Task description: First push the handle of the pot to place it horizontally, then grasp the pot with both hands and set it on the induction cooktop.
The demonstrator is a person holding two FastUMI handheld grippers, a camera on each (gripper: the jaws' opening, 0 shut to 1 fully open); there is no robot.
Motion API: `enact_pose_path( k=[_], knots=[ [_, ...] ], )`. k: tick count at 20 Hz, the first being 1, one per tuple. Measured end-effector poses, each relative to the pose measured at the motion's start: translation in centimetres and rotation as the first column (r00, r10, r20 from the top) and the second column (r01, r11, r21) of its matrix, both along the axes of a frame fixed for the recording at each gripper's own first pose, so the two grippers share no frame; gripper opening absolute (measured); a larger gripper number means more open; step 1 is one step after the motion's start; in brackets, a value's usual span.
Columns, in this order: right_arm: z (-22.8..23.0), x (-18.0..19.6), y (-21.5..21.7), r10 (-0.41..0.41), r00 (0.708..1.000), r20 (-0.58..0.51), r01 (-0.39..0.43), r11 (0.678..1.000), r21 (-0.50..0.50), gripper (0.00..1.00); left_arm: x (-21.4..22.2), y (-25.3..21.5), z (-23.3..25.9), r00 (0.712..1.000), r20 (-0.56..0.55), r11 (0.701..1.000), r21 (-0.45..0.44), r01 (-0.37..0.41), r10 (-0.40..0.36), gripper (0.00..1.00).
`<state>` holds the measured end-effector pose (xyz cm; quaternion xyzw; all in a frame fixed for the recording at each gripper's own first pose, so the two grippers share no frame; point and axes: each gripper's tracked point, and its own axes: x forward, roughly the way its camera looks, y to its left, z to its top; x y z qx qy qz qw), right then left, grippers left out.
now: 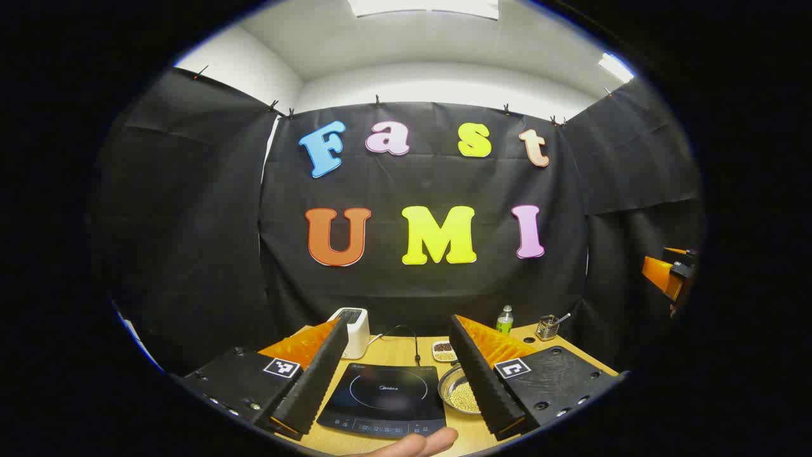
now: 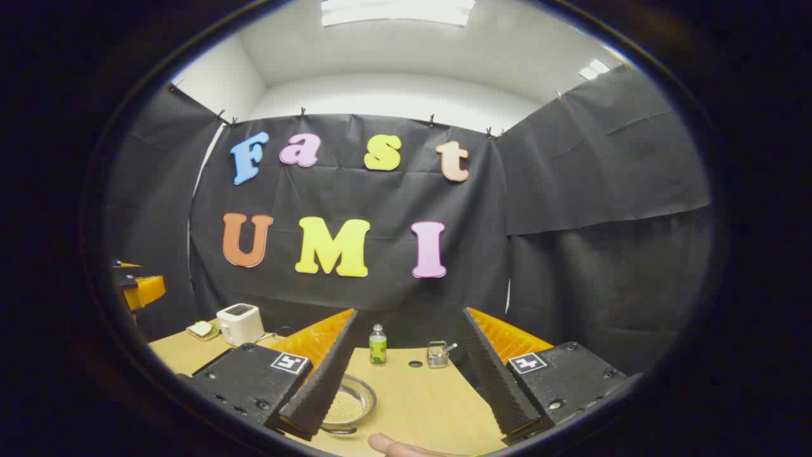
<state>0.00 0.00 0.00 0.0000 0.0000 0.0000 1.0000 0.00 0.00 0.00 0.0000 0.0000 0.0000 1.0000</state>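
Table (image 1: 406,351) carrying cooktop (image 1: 385,398), sitting between left gripper (image 1: 393,400) fingers in left gripper view. Left gripper hovering above table, jaws spread wide, gripping nothing. Right gripper (image 2: 406,393) hovering too, jaws wide apart, empty. Toaster (image 2: 239,324) standing at back left. Bowl (image 1: 462,392) of grains lying just right of cooktop. Bottle (image 2: 378,344) standing near back edge. Can't tell where pot is sitting.

One cooktop (image 1: 387,397), one toaster (image 2: 240,323), one bottle (image 2: 378,344), two grippers (image 1: 396,381) (image 2: 406,387).

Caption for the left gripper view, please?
Open left claw held above the induction cooktop, a bowl of grains beside it.
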Motion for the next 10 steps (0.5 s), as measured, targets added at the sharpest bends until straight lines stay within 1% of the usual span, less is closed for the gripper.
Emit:
enact_pose_path(
  k=[1, 4, 5, 6, 10],
  knots=[
    [-0.08, 0.06, -0.04, -0.002, 1.0, 0.005, 0.002, 1.0, 0.0, 0.97, -0.06, 0.01, -0.13, 1.0, 0.001, 1.0, 0.003, -0.003, 0.003, 0.95],
    [-0.23, 0.14, -0.07, 0.0, 1.0, 0.008, 0.0, 1.0, 0.004, 0.97, -0.24, -0.06, 0.2, 1.0, 0.011, 1.0, 0.012, 0.004, -0.004, 0.95],
    [-0.34, 0.26, -0.09, -0.001, 1.0, 0.007, 0.001, 1.0, 0.006, 0.99, -0.3, -0.1, 0.22, 1.0, 0.012, 1.0, 0.014, 0.008, -0.008, 0.95],
    [-0.32, 0.33, -0.13, -0.003, 1.0, 0.009, 0.003, 1.0, 0.007, 0.97, -0.4, -0.19, 0.24, 1.0, 0.014, 1.0, 0.018, 0.011, -0.011, 0.95],
    [-0.05, 0.2, -0.19, -0.013, 1.0, 0.026, 0.013, 1.0, 0.006, 0.97, -0.51, -0.45, 0.38, 1.0, 0.023, 1.0, 0.025, 0.016, -0.016, 0.95]
  ],
)
